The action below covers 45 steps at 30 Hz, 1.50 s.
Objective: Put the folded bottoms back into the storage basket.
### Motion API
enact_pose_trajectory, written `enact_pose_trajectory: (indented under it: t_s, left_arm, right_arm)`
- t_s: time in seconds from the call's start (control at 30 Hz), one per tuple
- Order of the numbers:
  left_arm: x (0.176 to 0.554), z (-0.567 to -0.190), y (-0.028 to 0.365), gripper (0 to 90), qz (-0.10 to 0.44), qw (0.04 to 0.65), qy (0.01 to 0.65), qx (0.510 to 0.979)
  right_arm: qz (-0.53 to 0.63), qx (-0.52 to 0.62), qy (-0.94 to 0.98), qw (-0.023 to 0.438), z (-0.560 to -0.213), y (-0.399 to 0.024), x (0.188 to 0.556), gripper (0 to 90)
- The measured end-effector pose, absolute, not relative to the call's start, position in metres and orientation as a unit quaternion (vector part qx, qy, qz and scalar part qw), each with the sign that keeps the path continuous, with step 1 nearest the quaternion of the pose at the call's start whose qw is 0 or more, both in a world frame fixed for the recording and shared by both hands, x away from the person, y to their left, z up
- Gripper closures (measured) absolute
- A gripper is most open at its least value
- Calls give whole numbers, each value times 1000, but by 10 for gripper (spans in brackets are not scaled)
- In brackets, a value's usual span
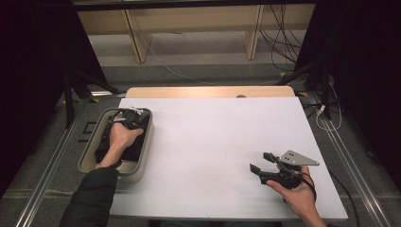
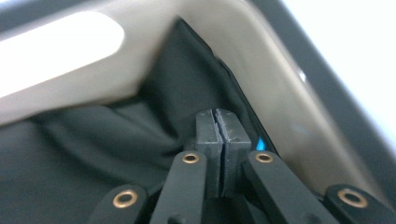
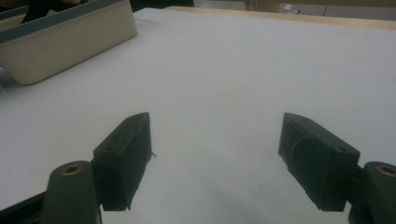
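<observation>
A black, soft cloth (image 2: 116, 135) lies crumpled in loose folds inside a cream-coloured, oblong plastic basket (image 1: 146, 142) with rounded corners, a grey rim and a handle slot in its end wall. The cloth covers the basket's floor and rides up one corner. The basket sits at the white table's left edge.

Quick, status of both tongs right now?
Left tongs: shut, in the bin against dark cloth; a grip on it cannot be told.
Right tongs: open, empty.
</observation>
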<state>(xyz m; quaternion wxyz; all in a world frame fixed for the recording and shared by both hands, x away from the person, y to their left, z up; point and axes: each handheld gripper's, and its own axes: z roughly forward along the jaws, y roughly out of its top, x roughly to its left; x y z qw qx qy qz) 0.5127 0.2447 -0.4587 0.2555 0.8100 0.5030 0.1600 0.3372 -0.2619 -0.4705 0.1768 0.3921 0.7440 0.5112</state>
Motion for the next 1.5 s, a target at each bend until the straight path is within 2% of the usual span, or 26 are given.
enact_pose_trajectory:
  t_s: [0.17,0.33,0.57,0.83,1.1,1.5]
  left_arm:
    - [513,-464,241,885,159,247,497,817]
    - [511,-460,244,844,162,256,500,811]
    - [501,-446,249,812,194,279,495,800]
    - [487,-428,254,750,231,306,503,775]
    - [474,-422,258,660,244,333,506,758]
    - [442,-402,266,574,278,378,504,725]
  right_arm:
    - [511,392,744,177,-469,-261,336,264]
    - [513,392,743,178,-469,-262,336,263]
    - [513,392,742,180,-468,-263,337,264]
    - [514,393,740,182,-467,-264,338,264]
    - [514,393,739,185,-466,-266,338,264]
    - [514,393,740,185,-466,-266,338,263]
